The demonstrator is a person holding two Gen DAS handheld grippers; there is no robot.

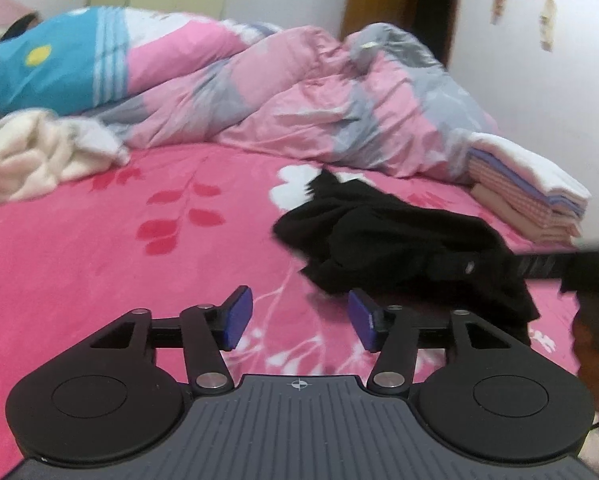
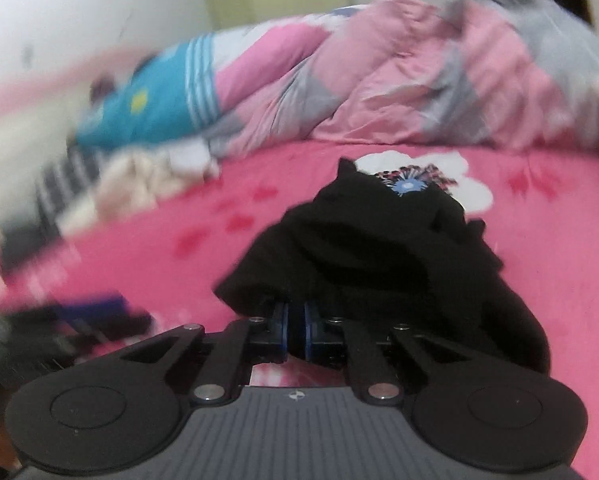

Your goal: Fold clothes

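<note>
On the pink bed sheet [image 1: 79, 264], the crumpled black garment [image 1: 395, 248] lies just in front of the rumpled quilt [image 1: 299, 92]; only the left wrist view shows the folded stack [image 1: 535, 196] beside the garment, while the right wrist view alone shows its blue print [image 2: 407, 186]. Tilted downward, the left gripper [image 1: 299, 320] hovers near the garment's edge, jaws half open and empty, with bare sheet before it, while the right gripper [image 2: 295, 334] has its jaws pinched narrow on the garment's near hem.
</note>
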